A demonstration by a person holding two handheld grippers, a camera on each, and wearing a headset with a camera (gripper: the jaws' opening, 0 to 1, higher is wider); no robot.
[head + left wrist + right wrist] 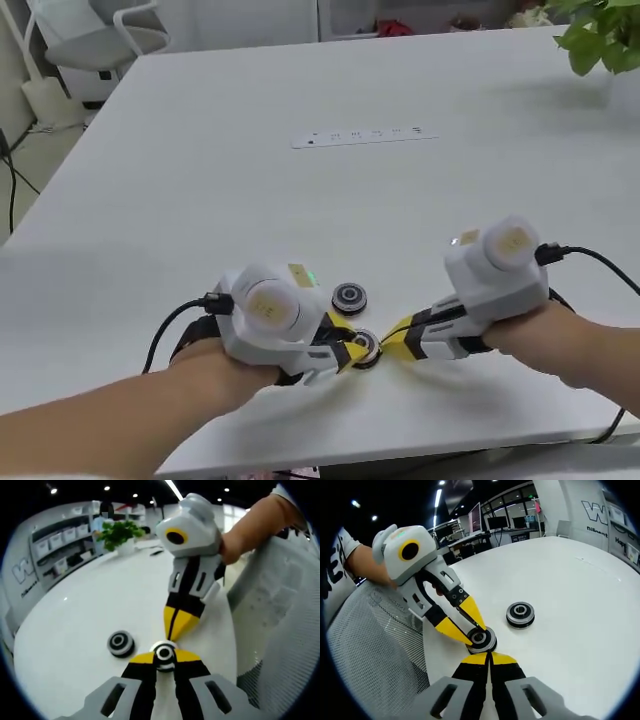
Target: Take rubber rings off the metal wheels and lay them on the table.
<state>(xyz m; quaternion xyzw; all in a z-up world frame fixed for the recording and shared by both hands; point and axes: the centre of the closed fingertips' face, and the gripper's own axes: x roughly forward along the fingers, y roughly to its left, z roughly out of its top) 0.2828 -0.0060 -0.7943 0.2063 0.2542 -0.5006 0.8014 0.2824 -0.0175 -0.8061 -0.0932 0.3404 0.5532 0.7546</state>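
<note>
The left gripper (165, 656) has its two yellow tips squeezed on a small metal wheel (164, 653), one tip on each side. The wheel sits low on the white table (250, 200), near the edge closest to the person. It has a black rubber ring (489, 631) around it.

The right gripper (490, 658) points at the same wheel from the other side. Its two tips are pressed together and touch the rim of the wheel. I cannot tell if they pinch the ring.

A second wheel (349, 296) lies flat on the table just beside the first one, a bit farther from the person. It is not touching anything.

Far back on the table lies a white power strip (365, 135). A green plant (600, 35) stands at the far right corner.
</note>
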